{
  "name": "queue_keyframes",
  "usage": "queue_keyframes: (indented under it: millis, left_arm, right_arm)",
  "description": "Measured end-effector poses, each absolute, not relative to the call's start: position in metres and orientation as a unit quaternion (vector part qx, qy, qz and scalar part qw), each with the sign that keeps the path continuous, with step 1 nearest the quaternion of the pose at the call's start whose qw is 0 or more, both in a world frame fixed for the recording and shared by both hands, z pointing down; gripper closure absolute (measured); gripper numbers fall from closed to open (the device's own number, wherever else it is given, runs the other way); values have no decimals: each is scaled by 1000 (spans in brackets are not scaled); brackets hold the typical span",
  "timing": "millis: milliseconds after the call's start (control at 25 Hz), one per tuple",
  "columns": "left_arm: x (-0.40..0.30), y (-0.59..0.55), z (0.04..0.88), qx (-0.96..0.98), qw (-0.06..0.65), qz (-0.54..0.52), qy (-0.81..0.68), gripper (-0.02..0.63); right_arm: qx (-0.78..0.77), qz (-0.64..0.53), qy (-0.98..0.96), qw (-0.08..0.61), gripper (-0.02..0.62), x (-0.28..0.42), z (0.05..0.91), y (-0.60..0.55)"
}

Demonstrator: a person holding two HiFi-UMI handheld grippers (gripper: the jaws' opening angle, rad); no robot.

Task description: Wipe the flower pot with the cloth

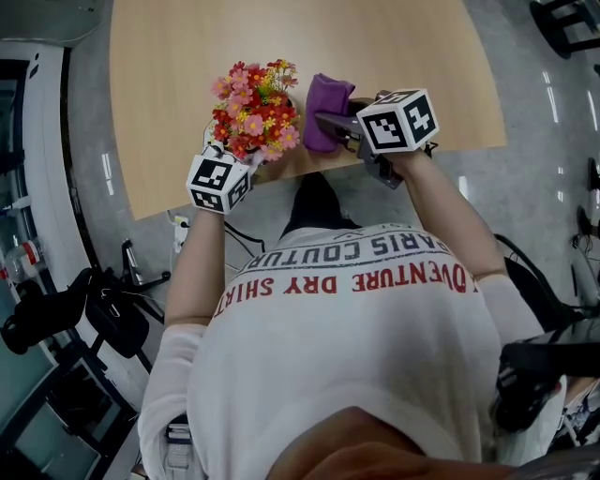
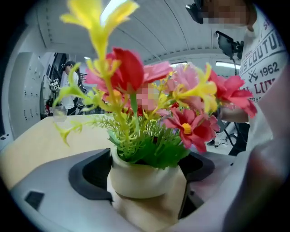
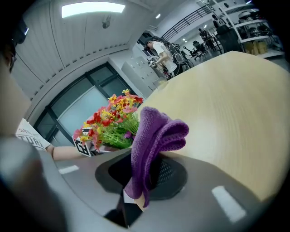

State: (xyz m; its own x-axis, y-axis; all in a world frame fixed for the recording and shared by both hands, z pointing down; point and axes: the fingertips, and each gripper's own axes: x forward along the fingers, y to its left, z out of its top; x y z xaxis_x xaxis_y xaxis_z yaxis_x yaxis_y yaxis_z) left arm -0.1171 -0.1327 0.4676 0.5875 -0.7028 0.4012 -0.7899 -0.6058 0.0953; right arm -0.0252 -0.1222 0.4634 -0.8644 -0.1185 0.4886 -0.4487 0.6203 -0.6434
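A small cream flower pot [image 2: 144,177] filled with red, pink and yellow artificial flowers [image 1: 255,108] is clamped between the jaws of my left gripper [image 1: 246,159]. In the left gripper view the pot sits upright between the two dark pads, its base hidden. My right gripper [image 1: 349,127] is shut on a folded purple cloth [image 3: 152,145], which sticks up from between its jaws. In the head view the cloth [image 1: 323,111] hangs just right of the bouquet, over the table's near edge. I cannot tell whether cloth and pot touch.
A light wooden table [image 1: 309,37] stretches away from me; both grippers hover at its near edge. Grey floor lies around it, with dark equipment [image 1: 89,314] at the left and a chair [image 1: 562,23] at the far right. People stand in the background [image 3: 159,53].
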Motion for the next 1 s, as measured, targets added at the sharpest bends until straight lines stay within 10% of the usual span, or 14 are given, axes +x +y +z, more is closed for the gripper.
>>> queue_keyframes:
  millis: [1000]
  left_arm:
    - [-121, -133, 466, 892, 127, 167, -400, 132]
  right_arm:
    - [176, 373, -856, 311, 532, -48, 511, -148]
